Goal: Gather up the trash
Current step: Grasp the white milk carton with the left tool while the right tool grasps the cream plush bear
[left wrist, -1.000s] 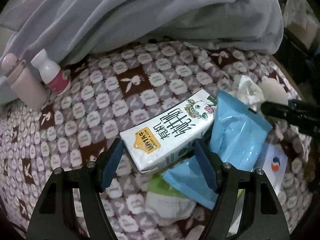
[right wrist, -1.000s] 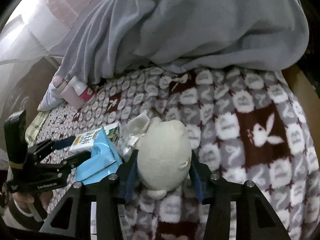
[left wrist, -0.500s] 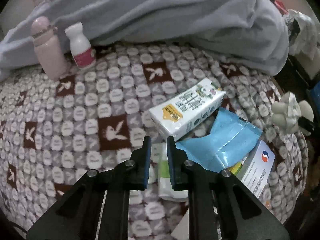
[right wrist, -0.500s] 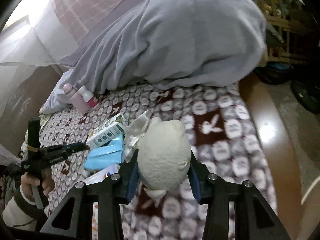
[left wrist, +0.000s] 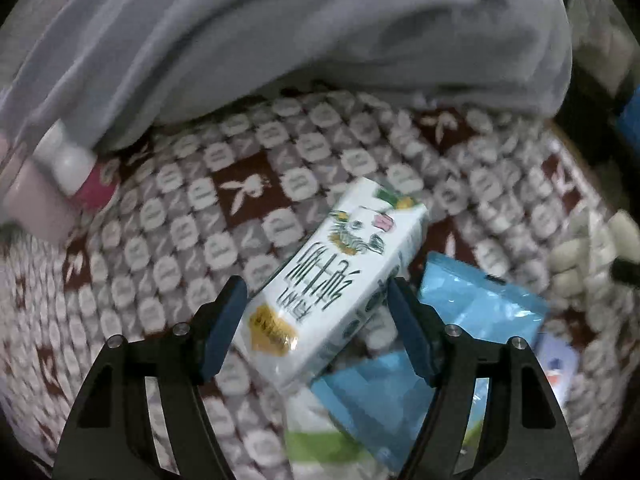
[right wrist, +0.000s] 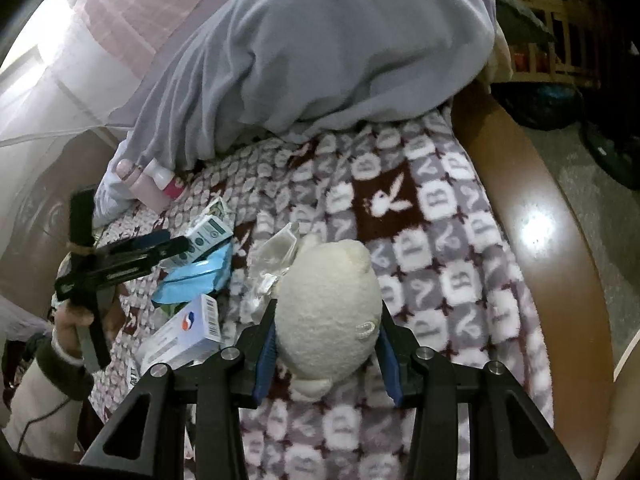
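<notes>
- The left claw is standing with its jaws wide apart low in the middle of the left wrist view. Its jaws have just been opening, and the milk carton is lying between the blue pads. The pads are not pressing on it, as a small gap is showing on each side.
- The milk carton is lying slanted on the patterned blanket, with its far end pointing to the upper right of the frame.
- A blue wrapper is lying just right of the carton, partly under the right finger, and a white and green packet is showing at the bottom edge under the carton.
- A small white bottle with a pink label and a pink bottle are standing at the left edge, against the grey cover which is filling the top of the frame.
- The right claw is gripping a cream plush toy low in the middle of the right wrist view; both blue pads are pressing into its sides.
- Just left of the toy, a crumpled clear wrapper is lying on the blanket, and a white medicine box is lying further to the lower left.
- At the left edge of this view a hand is holding the left claw over the carton.
- The brown wooden edge of the bed is running down the right side.
</notes>
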`<state>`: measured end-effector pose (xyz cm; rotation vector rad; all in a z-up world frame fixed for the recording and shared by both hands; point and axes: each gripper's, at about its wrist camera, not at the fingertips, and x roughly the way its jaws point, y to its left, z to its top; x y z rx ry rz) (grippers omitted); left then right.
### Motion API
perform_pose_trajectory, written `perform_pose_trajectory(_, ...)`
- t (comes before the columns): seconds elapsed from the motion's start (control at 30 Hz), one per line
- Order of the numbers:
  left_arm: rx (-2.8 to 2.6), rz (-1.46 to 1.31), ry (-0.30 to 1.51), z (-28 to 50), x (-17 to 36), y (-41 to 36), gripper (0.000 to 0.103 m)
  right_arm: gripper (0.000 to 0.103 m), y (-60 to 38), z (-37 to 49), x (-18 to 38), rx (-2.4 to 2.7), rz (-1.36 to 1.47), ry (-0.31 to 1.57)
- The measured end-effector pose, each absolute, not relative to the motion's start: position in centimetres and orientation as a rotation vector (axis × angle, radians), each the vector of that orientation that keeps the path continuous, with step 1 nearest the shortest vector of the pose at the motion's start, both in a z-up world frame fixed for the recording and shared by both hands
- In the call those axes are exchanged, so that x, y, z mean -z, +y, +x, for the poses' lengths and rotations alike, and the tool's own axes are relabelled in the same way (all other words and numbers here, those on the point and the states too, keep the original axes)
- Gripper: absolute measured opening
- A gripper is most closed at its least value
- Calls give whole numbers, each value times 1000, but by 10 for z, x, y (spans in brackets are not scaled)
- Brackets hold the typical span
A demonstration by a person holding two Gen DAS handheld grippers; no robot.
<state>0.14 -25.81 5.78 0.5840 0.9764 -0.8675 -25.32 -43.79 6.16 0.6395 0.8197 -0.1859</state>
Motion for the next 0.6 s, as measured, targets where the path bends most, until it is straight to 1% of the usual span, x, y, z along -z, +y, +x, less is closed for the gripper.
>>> perform_pose_trajectory(0.07, 865, 635, 950, -3, -54, -264, 71, 42, -438, -252, -58, 180, 644, 822)
perform_pose_trajectory(0.1, 863, 632, 943, -5, -55, -264, 69, 42, -438, -252, -57, 176, 645, 822)
perform_pose_trajectory(0.13, 866, 615, 941, -5, -57, -262, 64, 42, -438, -252, -57, 175, 644, 820)
perform_pose_trajectory(0.23, 837, 572, 928, -8, -66, -251, 54, 42, -434, -252, -62, 172, 644, 803)
perform_pose_trajectory(0.27, 819, 555, 917, -9, -73, -244, 52, 42, -432, -252, -64, 173, 643, 797)
perform_pose_trajectory(0.3, 812, 539, 914, -11, -79, -238, 31, 42, -431, -254, -67, 171, 641, 790)
perform_pose_trajectory(0.33, 797, 530, 918, -15, -85, -233, 0, 42, -428, -258, -72, 168, 640, 778)
perform_pose_trajectory(0.47, 794, 470, 926, -25, -111, -216, 0, 42, -421, -272, -87, 161, 634, 743)
perform_pose_trajectory(0.6, 785, 459, 982, -27, -111, -207, 0, 42, -412, -285, -95, 132, 639, 753)
